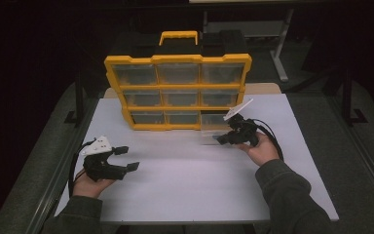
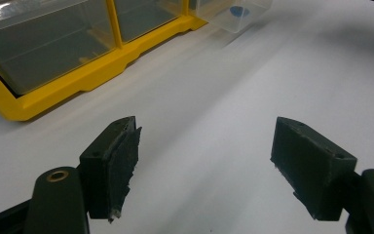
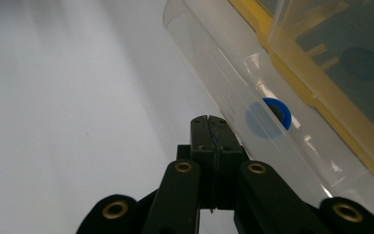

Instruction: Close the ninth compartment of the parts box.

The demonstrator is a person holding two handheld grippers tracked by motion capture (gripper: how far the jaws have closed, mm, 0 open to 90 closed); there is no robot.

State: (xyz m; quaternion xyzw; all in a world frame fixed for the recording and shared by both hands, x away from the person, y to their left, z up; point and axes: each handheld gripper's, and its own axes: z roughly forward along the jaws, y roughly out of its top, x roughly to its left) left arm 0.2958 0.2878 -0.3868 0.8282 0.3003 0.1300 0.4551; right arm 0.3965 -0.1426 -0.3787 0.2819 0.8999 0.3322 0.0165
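We hold our right gripper [image 3: 209, 122] clenched, its flat black pads pressed together with nothing between them, just beside a clear plastic drawer [image 3: 253, 97] pulled out onto the smooth white worktop [image 1: 185, 180]. A round blue disc [image 3: 272, 113] shows through the drawer's glossy wall. The drawer lies at the lower right corner of the yellow organiser [image 1: 177, 92], a boxy case with transparent compartments. Our left gripper [image 2: 204, 161] is released, rubbery pads wide apart over bare worktop.

Fixed high view above table [image 1: 185, 190]; two close, low gripper views, sharing clear drawer [image 2: 233, 14].
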